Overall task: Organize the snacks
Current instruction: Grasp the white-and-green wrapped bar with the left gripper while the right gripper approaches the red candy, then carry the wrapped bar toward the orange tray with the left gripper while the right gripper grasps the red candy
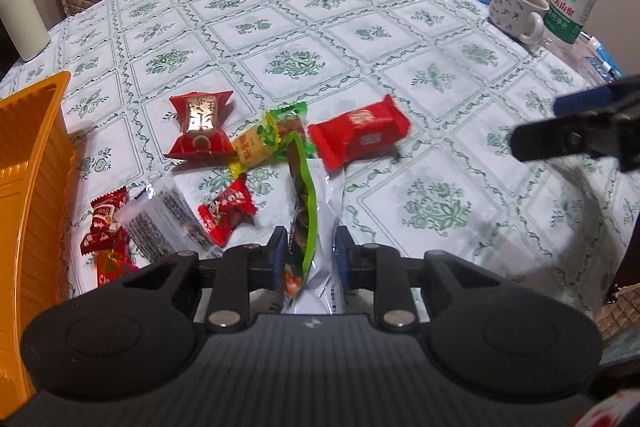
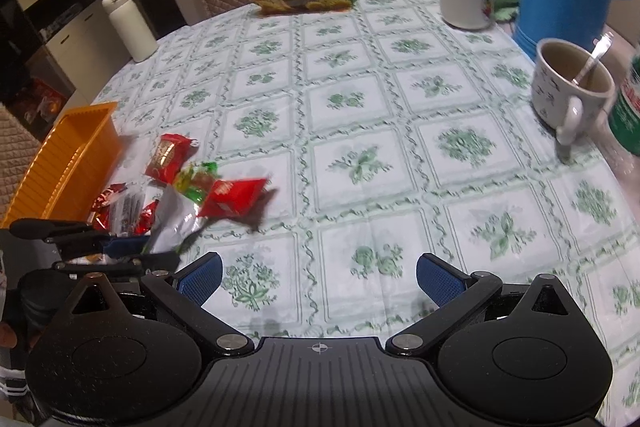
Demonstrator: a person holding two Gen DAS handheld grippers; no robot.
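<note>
Snacks on a round table under a green-and-white floral cloth point(image 1: 304, 27). A long green-edged packet point(image 1: 306, 211) with a silvery back stands on edge, tilted, its lower end between two blue pads. Beyond it lie a red rectangular packet point(image 1: 360, 133), a yellow-wrapped sweet point(image 1: 252, 147) and a red bow-shaped sweet with a gold panel point(image 1: 200, 127), close together. Nearer the orange ribbed tray point(image 1: 28, 187) at the left edge: a small red sweet point(image 1: 226, 215), a clear packet with dark contents point(image 1: 168, 223), and several red sweets point(image 1: 106, 235) touching one another
</note>
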